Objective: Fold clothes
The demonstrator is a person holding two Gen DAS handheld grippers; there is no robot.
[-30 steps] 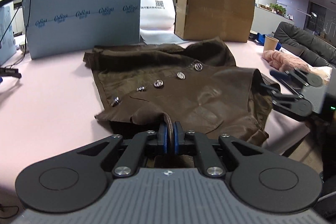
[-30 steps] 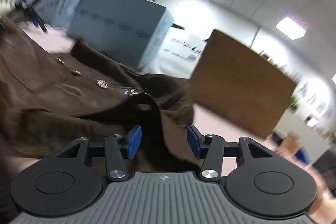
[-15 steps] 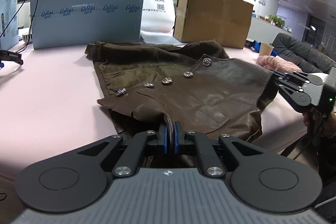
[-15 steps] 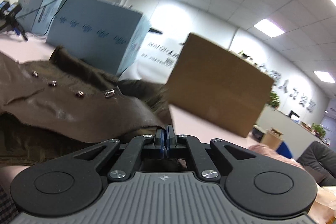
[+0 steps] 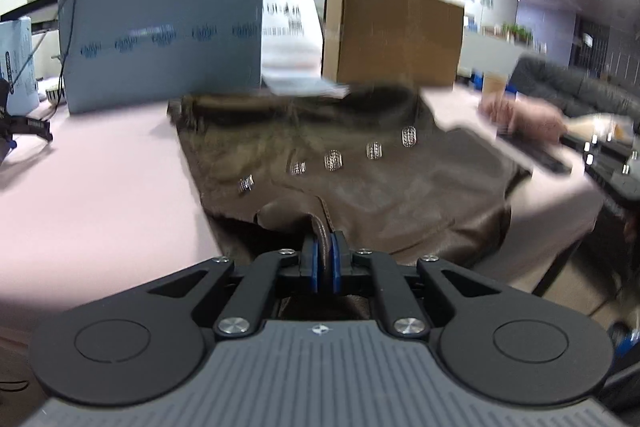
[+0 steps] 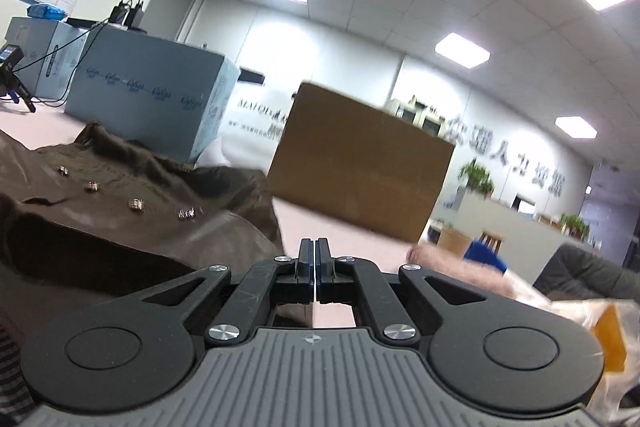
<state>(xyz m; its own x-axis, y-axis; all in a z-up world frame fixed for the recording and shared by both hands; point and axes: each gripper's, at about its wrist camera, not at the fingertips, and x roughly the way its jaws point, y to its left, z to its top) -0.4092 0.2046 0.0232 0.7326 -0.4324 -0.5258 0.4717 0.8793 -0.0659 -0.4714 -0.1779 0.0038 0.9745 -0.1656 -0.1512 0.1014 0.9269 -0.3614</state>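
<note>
A brown jacket (image 5: 360, 179) with a row of metal buttons lies spread on the pink table (image 5: 100, 195). My left gripper (image 5: 325, 247) sits at its near hem. A fold of the hem stands pinched between the blue pads, and the jaws are starting to open. In the right wrist view the jacket (image 6: 120, 211) fills the left side, its edge ending just left of my right gripper (image 6: 315, 247). That gripper is shut, and no cloth shows between its pads. The left wrist view is blurred by motion.
A blue-grey box (image 5: 160, 39), a white bag (image 5: 288, 39) and a cardboard box (image 5: 392, 35) stand along the table's far side. A pink fluffy garment (image 5: 524, 115) and a paper cup (image 5: 494, 87) lie at the right. The table edge drops off at right, beside a dark sofa (image 5: 580, 95).
The right gripper's jaws went from open around the jacket's edge to shut, and it swung rightward off the jacket. The jacket now lies flatter. The left gripper kept its pinch on the hem.
</note>
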